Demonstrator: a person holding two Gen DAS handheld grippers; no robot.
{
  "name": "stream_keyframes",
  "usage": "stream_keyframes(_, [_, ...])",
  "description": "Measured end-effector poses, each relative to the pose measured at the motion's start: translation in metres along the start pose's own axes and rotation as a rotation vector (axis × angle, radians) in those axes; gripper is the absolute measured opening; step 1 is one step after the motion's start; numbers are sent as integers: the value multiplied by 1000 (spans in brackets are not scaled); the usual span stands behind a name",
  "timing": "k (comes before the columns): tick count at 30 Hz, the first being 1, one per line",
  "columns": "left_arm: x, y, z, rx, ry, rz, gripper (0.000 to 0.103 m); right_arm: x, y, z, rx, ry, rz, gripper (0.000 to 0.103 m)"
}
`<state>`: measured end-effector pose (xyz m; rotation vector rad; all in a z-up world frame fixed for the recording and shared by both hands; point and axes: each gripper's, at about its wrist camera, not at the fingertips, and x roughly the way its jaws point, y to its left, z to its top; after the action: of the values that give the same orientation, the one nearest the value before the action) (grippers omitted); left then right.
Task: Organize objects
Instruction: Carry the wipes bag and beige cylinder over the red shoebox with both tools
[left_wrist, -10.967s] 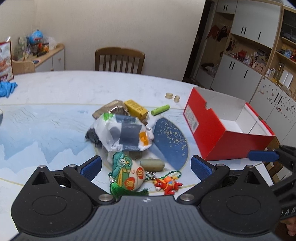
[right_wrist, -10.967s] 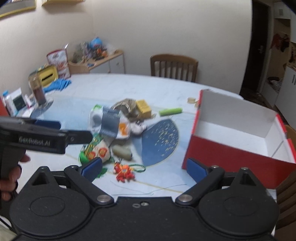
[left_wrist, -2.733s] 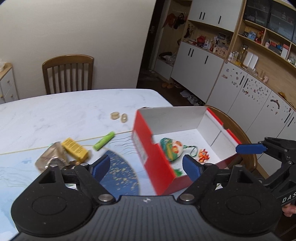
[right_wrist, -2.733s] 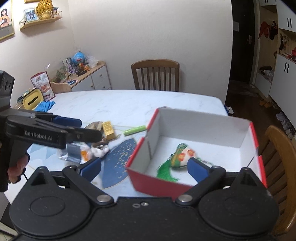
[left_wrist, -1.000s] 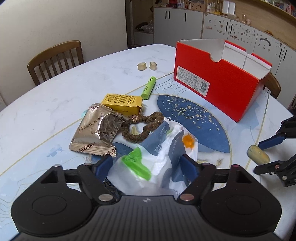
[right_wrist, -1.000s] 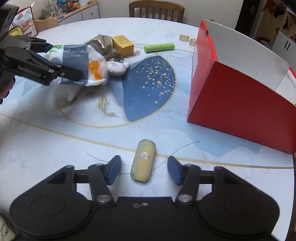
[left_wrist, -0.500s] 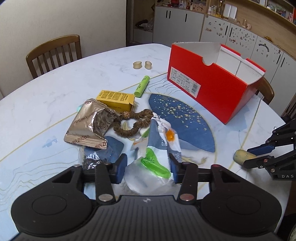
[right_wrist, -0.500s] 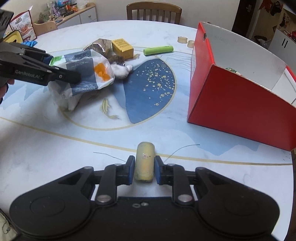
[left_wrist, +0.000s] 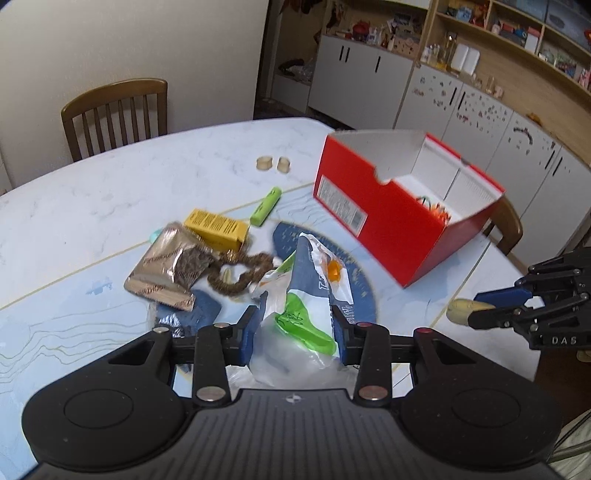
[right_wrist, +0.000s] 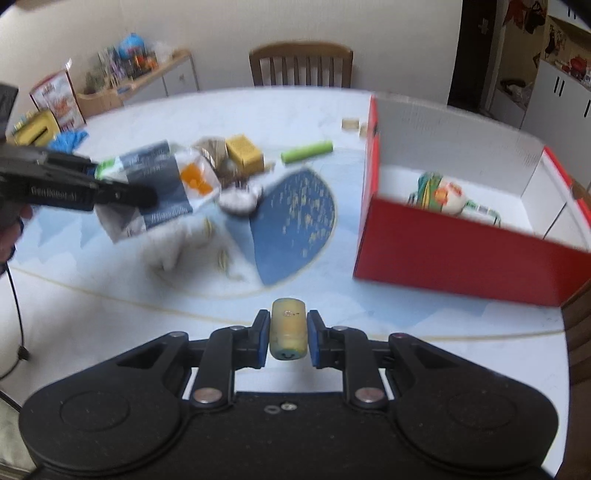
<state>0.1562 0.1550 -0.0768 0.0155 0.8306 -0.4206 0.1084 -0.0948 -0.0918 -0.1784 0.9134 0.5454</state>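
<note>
While the left gripper (left_wrist: 295, 332) pinches a plastic bag (left_wrist: 299, 295) above the table (left_wrist: 92, 192), the right gripper (right_wrist: 286, 338) is clamped on a small yellow cylinder (right_wrist: 288, 332), near the red box (right_wrist: 461, 254) with toys inside.

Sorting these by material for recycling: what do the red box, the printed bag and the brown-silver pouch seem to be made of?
Red box: apparently cardboard, glossy red outside, matte white inside, with folded flaps and a cut notch.
Printed bag: thin plastic film, crumpled, translucent at the bottom.
Brown-silver pouch: probably foil laminate, with a metallic sheen and sharp creases.
</note>
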Motion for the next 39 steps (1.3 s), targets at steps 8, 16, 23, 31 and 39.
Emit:
stream_keyframes(8, [-8, -36, 31, -18, -44, 9, 39, -40, -32, 31, -19, -127, 21, 19])
stream_keyframes(16, [-3, -71, 68, -77, -75, -15, 39, -62, -86, 49, -42, -192, 13, 20])
stream_keyframes(23, [19, -121, 99, -21, -87, -6, 39, -69, -141, 55, -24, -222, -11, 20])
stream_keyframes(31, [70, -173, 123, 26, -40, 4, 39, -62, -195, 62, -19, -222, -42, 20])
stream_keyframes(39, [127, -205, 128, 72, 68, 29, 39, -43, -238, 78, -6, -189, -31, 20])
